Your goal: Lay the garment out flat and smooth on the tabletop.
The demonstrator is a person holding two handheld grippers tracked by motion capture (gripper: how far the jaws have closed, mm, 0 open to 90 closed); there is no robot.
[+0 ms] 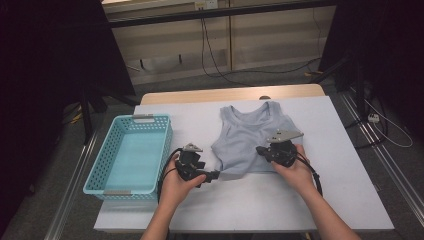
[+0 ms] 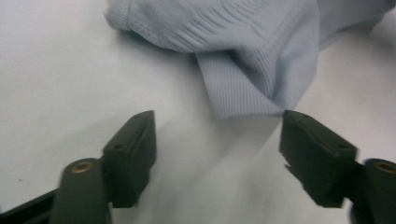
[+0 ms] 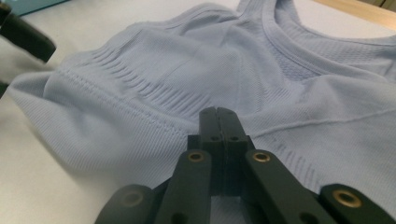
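Observation:
A light blue ribbed tank top (image 1: 250,132) lies flat on the white table (image 1: 250,202), neck toward the far side. My left gripper (image 1: 214,175) rests at its near left corner, open. In the left gripper view the folded hem corner of the tank top (image 2: 243,88) lies just ahead of the left gripper (image 2: 218,120), untouched by either pad. My right gripper (image 1: 262,150) sits over the near right part of the hem. Its jaws are shut together over the tank top (image 3: 154,79) in the right gripper view (image 3: 217,113); whether cloth is pinched under them I cannot tell.
A turquoise perforated basket (image 1: 167,137) stands on the table's left side, nothing in it. Bare white tabletop lies in front of the garment and to its right. Beyond the far wooden edge (image 1: 230,93) are floor cables and dark stands.

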